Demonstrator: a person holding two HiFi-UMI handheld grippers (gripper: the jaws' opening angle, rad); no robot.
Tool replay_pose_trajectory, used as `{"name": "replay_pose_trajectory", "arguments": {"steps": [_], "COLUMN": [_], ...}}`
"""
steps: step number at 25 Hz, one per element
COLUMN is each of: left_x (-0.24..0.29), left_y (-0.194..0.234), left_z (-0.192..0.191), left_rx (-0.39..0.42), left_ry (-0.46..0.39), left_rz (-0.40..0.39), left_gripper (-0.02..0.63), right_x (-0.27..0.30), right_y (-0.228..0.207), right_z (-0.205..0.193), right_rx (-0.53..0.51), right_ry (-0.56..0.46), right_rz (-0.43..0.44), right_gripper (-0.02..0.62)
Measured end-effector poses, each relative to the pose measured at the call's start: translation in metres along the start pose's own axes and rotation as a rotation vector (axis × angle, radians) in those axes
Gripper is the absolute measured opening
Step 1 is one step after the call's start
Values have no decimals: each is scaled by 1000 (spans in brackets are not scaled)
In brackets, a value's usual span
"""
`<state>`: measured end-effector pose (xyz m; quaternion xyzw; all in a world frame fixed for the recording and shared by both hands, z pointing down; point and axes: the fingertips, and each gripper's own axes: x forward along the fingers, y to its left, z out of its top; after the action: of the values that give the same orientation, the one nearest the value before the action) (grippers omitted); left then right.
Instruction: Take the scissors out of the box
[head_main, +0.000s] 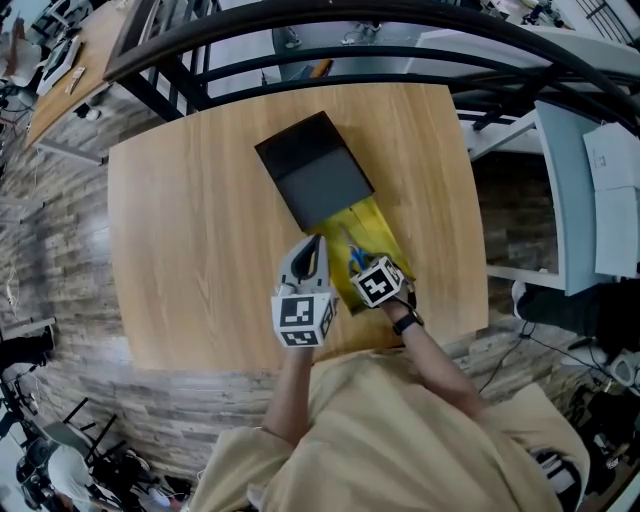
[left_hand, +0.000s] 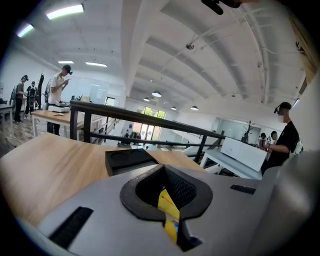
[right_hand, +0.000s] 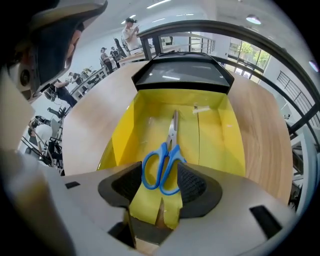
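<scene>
Count: one wooden table (head_main: 200, 220), one box (right_hand: 120, 135), one pair of scissors (right_hand: 165, 165), two claws. Several people stand in the background, well away from the table; too small to count reliably.

Box: yellow inside. Its black lid (head_main: 315, 170) is slid towards the far end, leaving the near part open. It lies at a slant near the middle of the table.

Scissors: blue handles, metal blades. They lie flat on the yellow floor of the box, handles towards the person and blades pointing at the lid. Not lifted.

Right claw (right_hand: 161, 182): points steeply down into the open end of the box, jaws spread wide. Both blue handle loops sit between the two pads (right_hand: 197, 185). The loops look close to the pads on either side, but no squeeze shows. Nothing is gripped. Two yellow flaps (right_hand: 145, 205) at the box's near end also show in the gap, below the handles.

Left claw (left_hand: 167, 200): jaws drawn together, pinching a thin yellow strip (left_hand: 168, 212) that stands on edge between the pads. In the head view its tips sit at the near left edge of the box, so the strip looks like part of that edge. This claw points only slightly downward, towards the lid.
</scene>
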<state>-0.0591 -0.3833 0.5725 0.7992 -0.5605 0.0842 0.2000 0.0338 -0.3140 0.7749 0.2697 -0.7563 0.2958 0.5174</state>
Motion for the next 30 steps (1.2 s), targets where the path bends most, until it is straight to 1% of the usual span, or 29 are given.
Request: {"name": "replay_pose_trajectory", "arguments": {"steps": [5, 11, 12, 13, 15, 17, 20, 22, 27, 30], "left_x": [0, 2, 2, 2, 3, 3, 4, 4, 1, -5], "left_y": [-4, -9, -9, -9, -8, -6, -4, -4, -5, -6], "left_z": [4, 4, 4, 4, 3, 2, 2, 1, 3, 6], "left_rx": [9, 10, 7, 6, 5, 5, 4, 3, 3, 12], "left_ry": [-9, -9, -8, -8, -7, -4, -4, -6, -12, -18], "left_rz": [-10, -23, -23, -23, -23, -22, -21, -21, -28, -30], "left_gripper": [12, 12, 12, 12, 12, 12, 12, 12, 12, 12], "right_x": [7, 5, 5, 5, 6, 7, 2, 3, 2, 2], "right_y": [8, 2, 0, -3, -4, -4, -13, -13, -14, -10], "right_z": [-1, 7, 7, 6, 4, 6, 16, 18, 17, 8], "right_rx": [93, 117, 124, 129, 135, 114, -27, -75, -59, 1], "right_ry": [-1, -31, -30, -28, -28, -27, -30, -22, -35, -56], "right_rz": [74, 71, 66, 61, 59, 49, -57, -89, -83, -59], "right_gripper": [215, 201, 177, 107, 98, 98, 95, 95, 87, 85]}}
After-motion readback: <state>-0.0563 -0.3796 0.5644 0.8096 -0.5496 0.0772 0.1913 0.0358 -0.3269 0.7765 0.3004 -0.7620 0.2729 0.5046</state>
